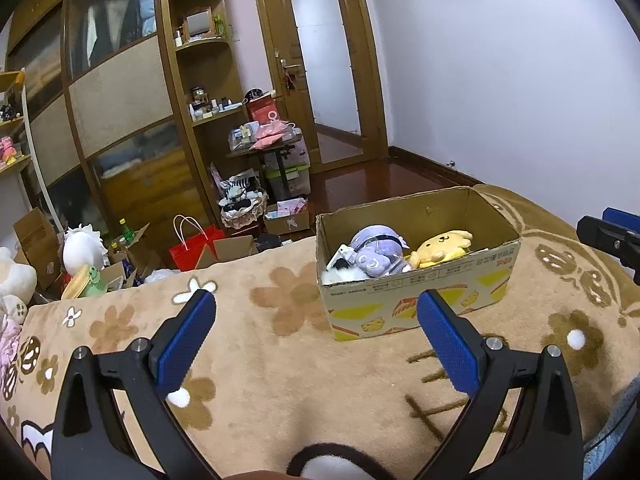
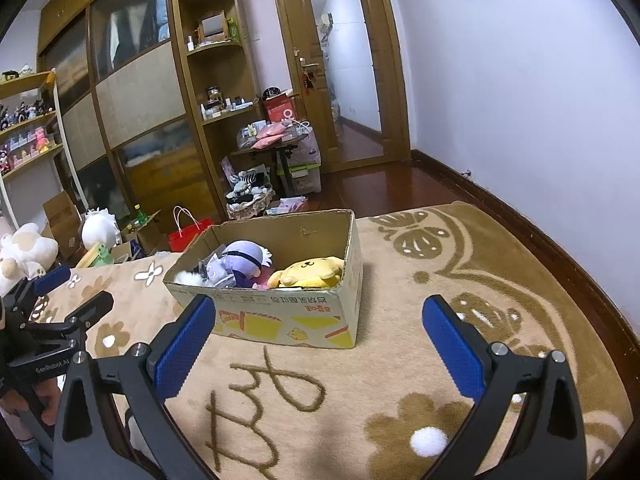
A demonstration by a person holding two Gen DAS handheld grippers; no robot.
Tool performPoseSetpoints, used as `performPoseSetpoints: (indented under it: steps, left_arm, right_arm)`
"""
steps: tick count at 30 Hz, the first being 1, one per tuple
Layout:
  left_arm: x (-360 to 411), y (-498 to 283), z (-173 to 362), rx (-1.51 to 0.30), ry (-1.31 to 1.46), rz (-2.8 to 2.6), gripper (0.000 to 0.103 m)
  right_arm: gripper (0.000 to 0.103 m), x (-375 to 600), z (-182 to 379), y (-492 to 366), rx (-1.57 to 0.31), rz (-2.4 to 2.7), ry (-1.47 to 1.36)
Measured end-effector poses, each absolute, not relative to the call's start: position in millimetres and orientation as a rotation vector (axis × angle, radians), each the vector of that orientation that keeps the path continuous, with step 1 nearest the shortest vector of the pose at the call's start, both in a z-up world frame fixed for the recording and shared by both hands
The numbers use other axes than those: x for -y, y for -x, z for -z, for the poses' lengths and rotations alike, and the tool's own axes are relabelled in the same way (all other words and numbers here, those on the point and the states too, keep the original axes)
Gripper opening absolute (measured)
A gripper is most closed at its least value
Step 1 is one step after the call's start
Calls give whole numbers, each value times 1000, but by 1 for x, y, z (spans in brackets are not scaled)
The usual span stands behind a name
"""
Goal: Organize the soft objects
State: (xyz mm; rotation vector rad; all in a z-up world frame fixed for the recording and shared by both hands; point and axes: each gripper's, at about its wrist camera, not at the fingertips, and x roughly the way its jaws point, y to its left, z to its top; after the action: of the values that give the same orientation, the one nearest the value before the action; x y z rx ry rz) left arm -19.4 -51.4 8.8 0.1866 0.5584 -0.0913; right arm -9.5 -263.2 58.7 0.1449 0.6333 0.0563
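Observation:
A cardboard box (image 1: 420,292) (image 2: 280,316) stands on the brown flower-patterned blanket (image 1: 280,360) (image 2: 400,360). It holds a purple plush (image 1: 374,250) (image 2: 240,260), a yellow dog plush (image 1: 440,246) (image 2: 308,272) and a white fluffy item (image 1: 344,276) (image 2: 186,277). My left gripper (image 1: 316,312) is open and empty, in front of the box's left part. My right gripper (image 2: 320,320) is open and empty, just in front of the box. The left gripper also shows at the left of the right wrist view (image 2: 72,292).
Beyond the blanket's far edge are plush toys (image 1: 80,248) (image 2: 24,252), a red paper bag (image 1: 192,250) (image 2: 186,234), cardboard boxes and a basket (image 1: 244,210). A wardrobe, shelves and a door (image 1: 324,68) stand behind. A white wall is at right.

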Motion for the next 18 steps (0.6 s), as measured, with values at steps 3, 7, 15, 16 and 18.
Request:
performPoseSetpoints:
  steps: [3,7,15,16,18]
  left_arm:
    - [52,19,-9,-557,-187,90,100]
    - [52,19,-9,-556,-191,84,100]
    - [50,18,-10,-557,-179,79,100]
    - [50,18,-10,-556,-179,80,100]
    - [50,18,-10,-556,-181,78,100]
  right_arm:
    - [103,263,-59,10,-633,-56,-146]
    - [103,262,-59,10,-635,-55,-145]
    - [103,262,-59,9,-634,-54,-144]
    - [103,262,-59,9,-635,-55,-144]
    - [103,262,-59,9,-634,-52,-144]
